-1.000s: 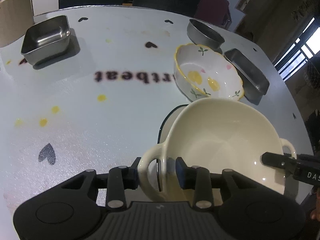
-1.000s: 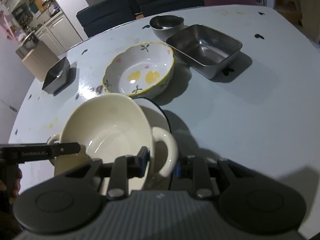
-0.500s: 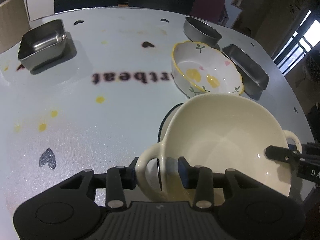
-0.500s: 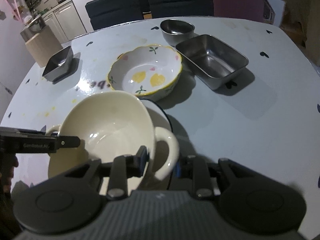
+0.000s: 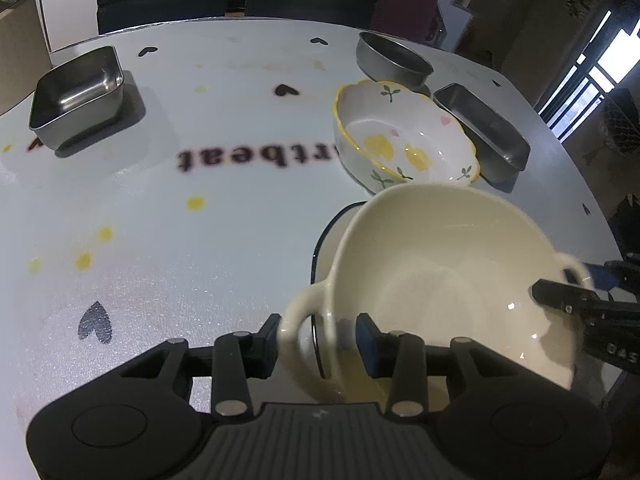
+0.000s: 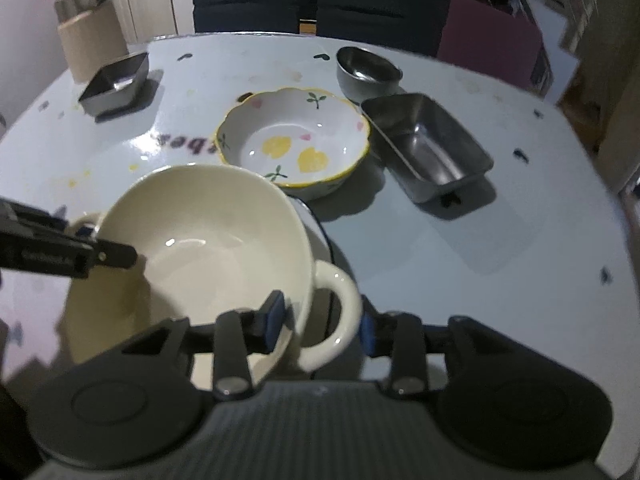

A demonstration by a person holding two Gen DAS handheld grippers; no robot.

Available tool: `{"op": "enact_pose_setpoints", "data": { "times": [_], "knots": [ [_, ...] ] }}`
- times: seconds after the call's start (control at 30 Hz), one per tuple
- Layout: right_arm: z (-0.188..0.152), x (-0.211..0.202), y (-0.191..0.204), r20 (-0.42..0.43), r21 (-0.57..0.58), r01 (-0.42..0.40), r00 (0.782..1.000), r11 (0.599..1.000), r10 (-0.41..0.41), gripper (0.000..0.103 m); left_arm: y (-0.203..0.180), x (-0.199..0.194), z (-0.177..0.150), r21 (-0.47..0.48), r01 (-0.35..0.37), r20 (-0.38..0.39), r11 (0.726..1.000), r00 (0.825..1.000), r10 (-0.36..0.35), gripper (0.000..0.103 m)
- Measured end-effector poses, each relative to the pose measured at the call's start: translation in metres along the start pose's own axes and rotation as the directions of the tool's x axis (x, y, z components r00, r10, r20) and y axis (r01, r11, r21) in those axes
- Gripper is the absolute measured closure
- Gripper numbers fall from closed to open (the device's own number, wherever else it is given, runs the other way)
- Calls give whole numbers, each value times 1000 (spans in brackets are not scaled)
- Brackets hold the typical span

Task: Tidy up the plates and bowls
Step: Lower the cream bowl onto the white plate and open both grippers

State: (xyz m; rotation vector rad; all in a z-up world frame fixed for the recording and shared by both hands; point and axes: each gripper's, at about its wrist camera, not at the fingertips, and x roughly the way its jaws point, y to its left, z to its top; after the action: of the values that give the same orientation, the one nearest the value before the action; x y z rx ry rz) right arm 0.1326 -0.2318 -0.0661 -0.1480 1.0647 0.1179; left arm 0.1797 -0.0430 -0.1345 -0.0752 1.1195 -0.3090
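While opening, right tongs point(image 6: 320, 322) higher

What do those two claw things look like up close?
Both are matte black plastic. The left claw and right claw each have two straight fingers tipped with blue pads, silver screws at the joints, two round discs, and a ribbed black panel in the middle. White lettering runs along the side of each.
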Motion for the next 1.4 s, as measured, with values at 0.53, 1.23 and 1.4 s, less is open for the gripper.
{"op": "enact_pose_setpoints", "data": {
  "times": [0.53, 1.23, 1.4],
  "knots": [
    [-2, 5, -23, 1, 99, -74, 997, 992, 75, 68, 1, -3, -1, 5, -22, -1, 1000, 1000, 22, 61],
    [-14, 21, -50, 9, 322, -196, 979, 926, 204, 53, 3, -7, -3, 19, -15, 19, 1000, 1000, 15, 31],
    [-10, 9, -46, 33, 303, -200, 979, 932, 200, 36, 2, -22, -1, -6, 18, 68, 1000, 998, -17, 7]
  ]
}}
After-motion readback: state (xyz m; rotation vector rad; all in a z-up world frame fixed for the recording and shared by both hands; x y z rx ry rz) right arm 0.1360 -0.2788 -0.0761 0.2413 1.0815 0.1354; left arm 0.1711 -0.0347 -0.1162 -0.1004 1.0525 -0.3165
